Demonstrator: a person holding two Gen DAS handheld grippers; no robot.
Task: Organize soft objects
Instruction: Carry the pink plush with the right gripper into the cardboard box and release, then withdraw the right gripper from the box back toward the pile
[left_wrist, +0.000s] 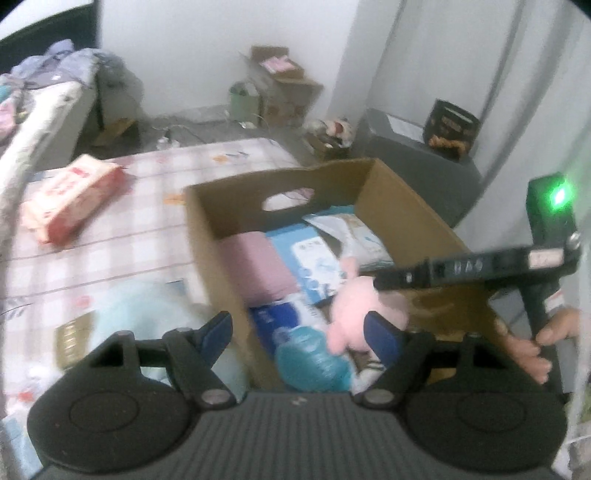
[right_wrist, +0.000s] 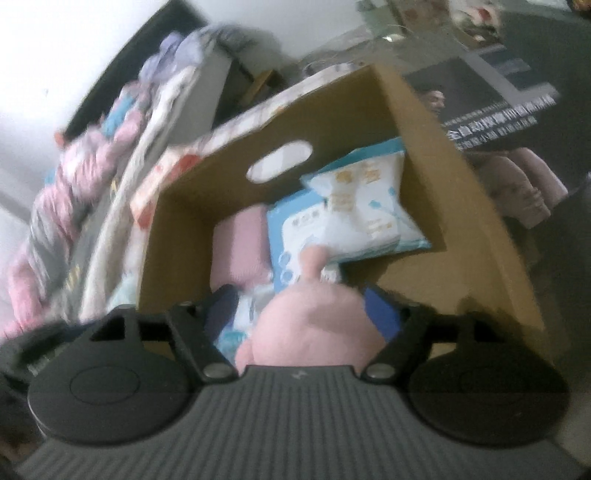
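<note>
An open cardboard box (left_wrist: 236, 192) (right_wrist: 332, 110) holds a folded pink towel (left_wrist: 255, 266) (right_wrist: 240, 243), blue-and-white packets (left_wrist: 314, 266) (right_wrist: 369, 206) and a teal pack (left_wrist: 314, 365). A pink plush toy (left_wrist: 354, 314) (right_wrist: 314, 325) sits in the box's near end, between the wide-set fingers of my right gripper (right_wrist: 301, 306). A gap shows at the left finger, so the toy is not pinched. My left gripper (left_wrist: 297, 325) is open and empty, straddling the box's left wall. The right tool's black housing (left_wrist: 480, 266) and a hand (left_wrist: 535, 347) show at right.
The box stands on a pink checked bedspread (left_wrist: 147, 229). A red-and-pink tissue pack (left_wrist: 70, 195) lies there at left, and a pale mint soft thing (left_wrist: 147, 306) lies beside the box. Piled clothes (right_wrist: 92, 177), floor cartons (left_wrist: 280, 85) and a dark cabinet (left_wrist: 406, 155) surround it.
</note>
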